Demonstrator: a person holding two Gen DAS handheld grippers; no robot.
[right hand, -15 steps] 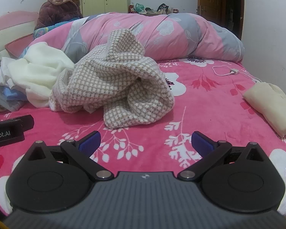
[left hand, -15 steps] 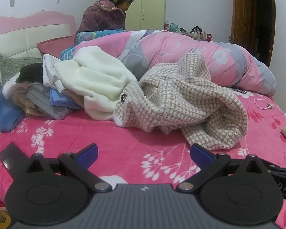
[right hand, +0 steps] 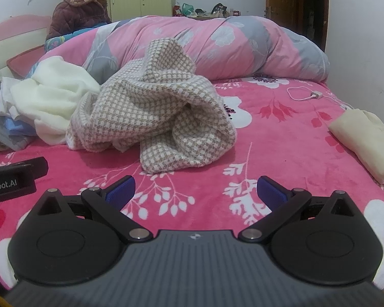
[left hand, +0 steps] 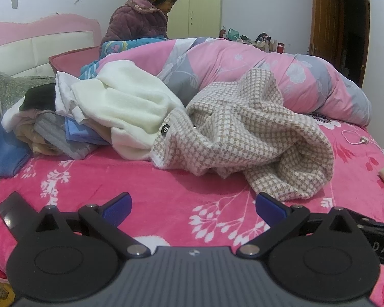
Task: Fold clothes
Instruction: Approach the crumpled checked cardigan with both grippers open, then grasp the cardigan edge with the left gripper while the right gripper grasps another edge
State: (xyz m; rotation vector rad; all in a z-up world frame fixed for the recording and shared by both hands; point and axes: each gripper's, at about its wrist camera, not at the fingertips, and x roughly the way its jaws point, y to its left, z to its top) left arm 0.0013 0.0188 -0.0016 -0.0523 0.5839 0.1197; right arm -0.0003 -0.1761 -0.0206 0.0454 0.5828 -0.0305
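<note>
Clearance: bare bed surface ahead of both grippers

Open pink bedsheet [right hand: 192,179] spans the near foreground. Obstacles: crumpled checked garment [right hand: 153,117] at 12 o'clock, clothes pile [left hand: 71,117] at 10 o'clock, rolled quilt [right hand: 217,43] behind, folded cream item [right hand: 366,140] at 2 o'clock, charger cable [right hand: 304,94] beyond.

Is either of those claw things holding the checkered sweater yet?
No: the checkered sweater lies crumpled on the bed, beyond both open grippers, left gripper and right gripper.
</note>
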